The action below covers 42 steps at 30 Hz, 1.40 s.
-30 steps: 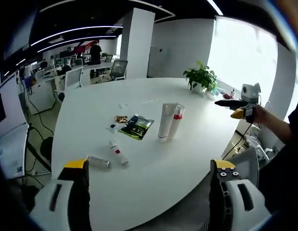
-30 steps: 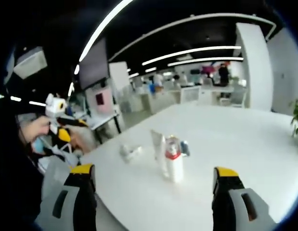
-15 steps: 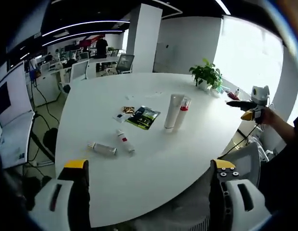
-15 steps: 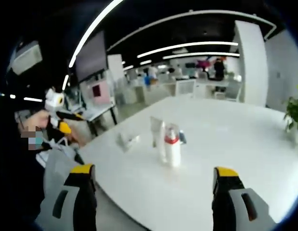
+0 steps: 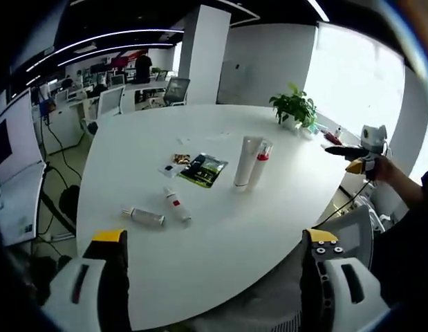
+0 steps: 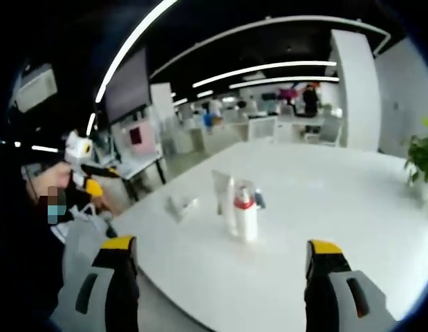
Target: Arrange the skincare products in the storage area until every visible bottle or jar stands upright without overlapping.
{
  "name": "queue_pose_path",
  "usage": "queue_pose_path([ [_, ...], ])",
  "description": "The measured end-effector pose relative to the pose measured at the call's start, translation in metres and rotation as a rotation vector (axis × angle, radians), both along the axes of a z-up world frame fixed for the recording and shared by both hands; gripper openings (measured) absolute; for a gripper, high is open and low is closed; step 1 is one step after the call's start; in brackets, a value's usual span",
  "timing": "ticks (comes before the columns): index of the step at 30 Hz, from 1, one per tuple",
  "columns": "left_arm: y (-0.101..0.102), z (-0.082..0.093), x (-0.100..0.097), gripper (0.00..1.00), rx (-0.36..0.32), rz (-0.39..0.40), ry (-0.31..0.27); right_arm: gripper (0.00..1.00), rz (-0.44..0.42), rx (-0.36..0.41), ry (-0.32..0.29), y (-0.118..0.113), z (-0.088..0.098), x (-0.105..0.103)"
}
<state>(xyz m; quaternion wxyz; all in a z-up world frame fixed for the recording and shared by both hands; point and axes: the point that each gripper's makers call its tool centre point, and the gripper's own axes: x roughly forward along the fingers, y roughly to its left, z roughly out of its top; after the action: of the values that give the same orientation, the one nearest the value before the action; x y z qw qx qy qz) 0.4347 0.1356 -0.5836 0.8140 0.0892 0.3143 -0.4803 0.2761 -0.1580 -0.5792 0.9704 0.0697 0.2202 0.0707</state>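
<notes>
On the white round table (image 5: 220, 235) a white tube (image 5: 243, 161) and a white bottle with a red cap (image 5: 258, 164) stand upright, side by side. Two small bottles lie flat nearer me: a silvery one (image 5: 144, 216) and a white one with a red label (image 5: 178, 206). My left gripper (image 5: 214, 238) is open, well short of them over the table's near edge. My right gripper (image 6: 220, 245) is open too, facing the tube (image 6: 225, 200) and the red-capped bottle (image 6: 245, 211) from the other side; the lying bottles (image 6: 180, 206) sit behind them, blurred.
A dark green sachet (image 5: 202, 170) and a small packet (image 5: 180, 159) lie flat by the tube. A potted plant (image 5: 293, 109) stands at the table's far edge. A hand holds the right gripper (image 5: 355, 149) off the table's right side. Office chairs and desks stand behind.
Both views have shifted a little with the hands. The products on the table stay where they were, and both grippers stay open.
</notes>
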Motion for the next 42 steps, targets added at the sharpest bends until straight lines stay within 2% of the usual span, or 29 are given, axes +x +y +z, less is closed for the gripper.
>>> queue_pose_path([
  [6,0.000,-0.004,0.005,0.96,0.012,0.009,0.013,0.99,-0.013,0.014,0.002,-0.002,-0.003,-0.001],
  [9,0.003,-0.011,0.011,0.93,0.023,0.056,0.046,0.99,-0.021,0.016,0.009,-0.004,-0.005,-0.001],
  [17,-0.001,-0.024,0.027,0.86,0.046,0.093,0.098,0.99,-0.057,0.030,0.009,-0.011,-0.006,-0.004],
  [19,-0.001,-0.029,0.031,0.85,0.057,0.114,0.123,0.99,-0.066,0.037,0.017,-0.012,-0.009,-0.005],
  [20,0.001,-0.033,0.033,0.84,0.066,0.137,0.157,0.99,-0.069,0.037,0.022,-0.013,-0.011,-0.006],
  [24,0.001,-0.040,0.046,0.81,0.064,0.172,0.189,0.99,-0.078,0.038,0.030,-0.017,-0.011,-0.002],
  [28,0.001,-0.046,0.057,0.78,0.080,0.193,0.208,0.99,-0.086,0.039,0.022,-0.020,-0.009,0.002],
  [31,0.000,-0.052,0.065,0.71,0.089,0.211,0.228,0.99,-0.088,0.041,0.035,-0.020,-0.014,0.003],
  [42,-0.010,-0.078,0.086,0.66,0.138,0.240,0.272,0.99,-0.098,0.059,0.067,-0.025,-0.025,0.007],
])
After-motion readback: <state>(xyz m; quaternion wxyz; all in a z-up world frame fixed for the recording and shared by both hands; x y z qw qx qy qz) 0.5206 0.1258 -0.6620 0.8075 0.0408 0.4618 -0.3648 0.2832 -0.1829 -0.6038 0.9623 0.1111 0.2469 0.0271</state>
